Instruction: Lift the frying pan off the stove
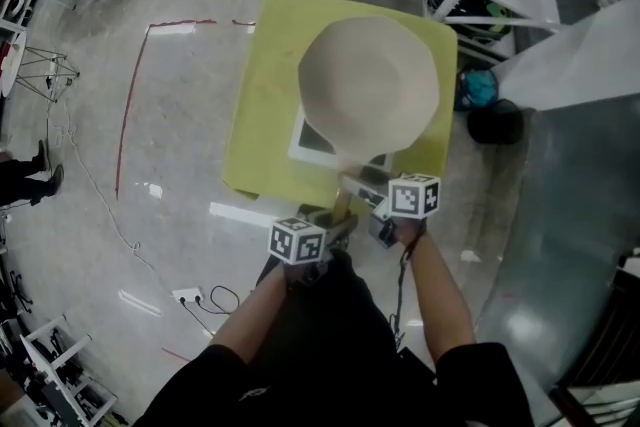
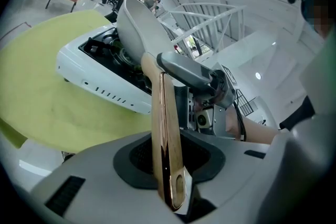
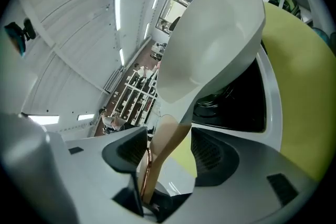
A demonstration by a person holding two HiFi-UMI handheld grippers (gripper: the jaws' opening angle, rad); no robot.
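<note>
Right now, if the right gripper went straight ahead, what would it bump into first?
Probably the pale body of the pan. The right gripper has its jaws open around the handle, and straight along that sits the pan, above the stove.

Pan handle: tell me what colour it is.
The pan handle is light wooden brown with a shiny coppery edge; the left gripper view shows it best.
</note>
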